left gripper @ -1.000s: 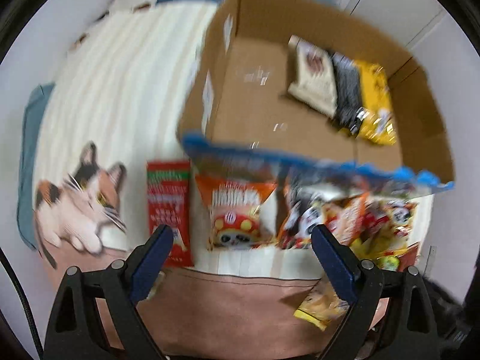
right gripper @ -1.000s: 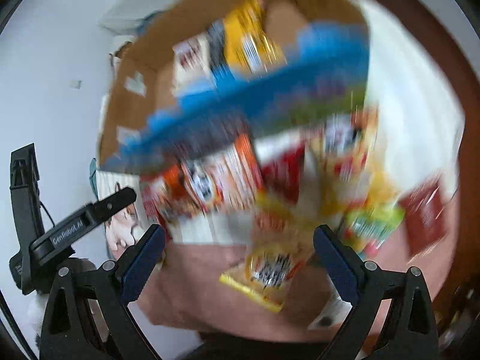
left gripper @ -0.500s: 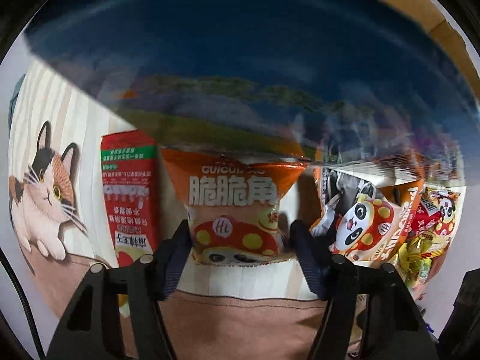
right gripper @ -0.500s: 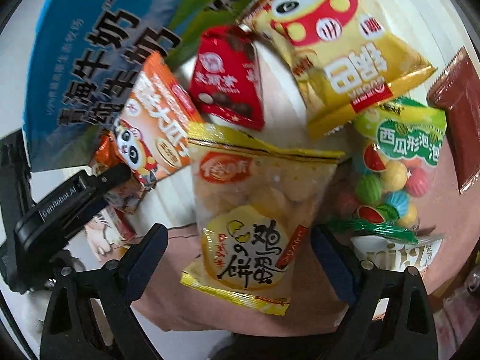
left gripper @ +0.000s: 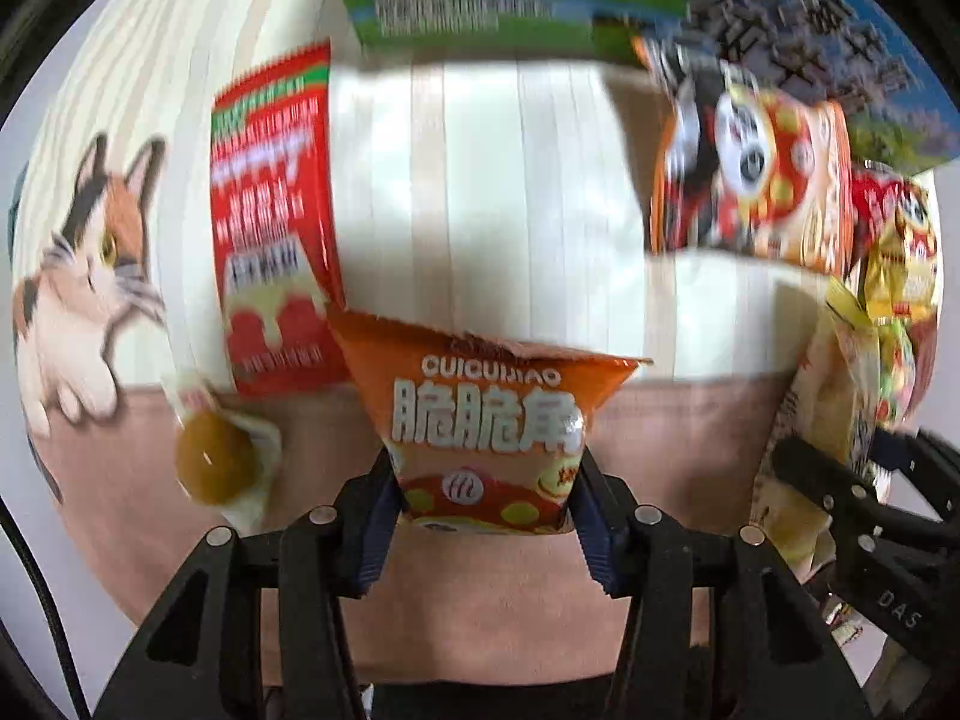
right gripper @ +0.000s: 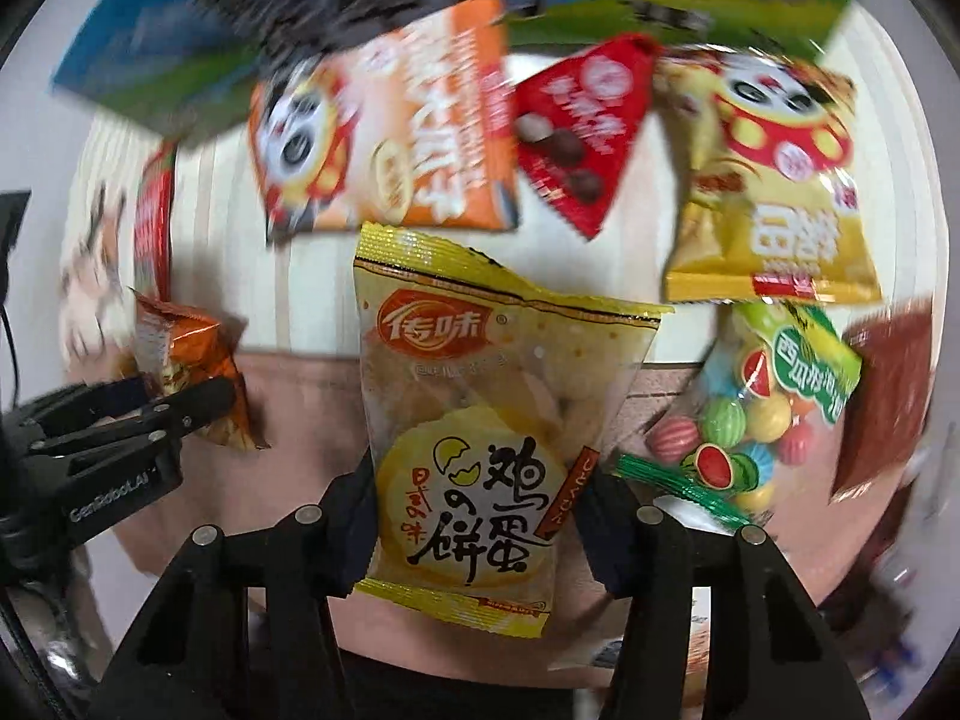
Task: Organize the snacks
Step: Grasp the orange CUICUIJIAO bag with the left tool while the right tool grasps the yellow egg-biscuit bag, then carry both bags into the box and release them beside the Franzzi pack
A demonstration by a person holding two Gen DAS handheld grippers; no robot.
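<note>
Both came down from above the pile, close over the mat. Left gripper (left gripper: 483,516) jaws just been closing, from wide open a second ago, now pressing both sides of the orange snack bag (left gripper: 489,420) at 6 o'clock in its view. Right gripper (right gripper: 474,534) jaws just been closing too, now clamped on the yellow egg-cracker bag (right gripper: 480,438) at 6 o'clock. Cardboard box gone from both views.

Domestic setting: a striped cat-print blanket (left gripper: 90,276) at 9 o'clock covers the surface, with retail snack packets (right gripper: 774,180) scattered at 1 o'clock.
</note>
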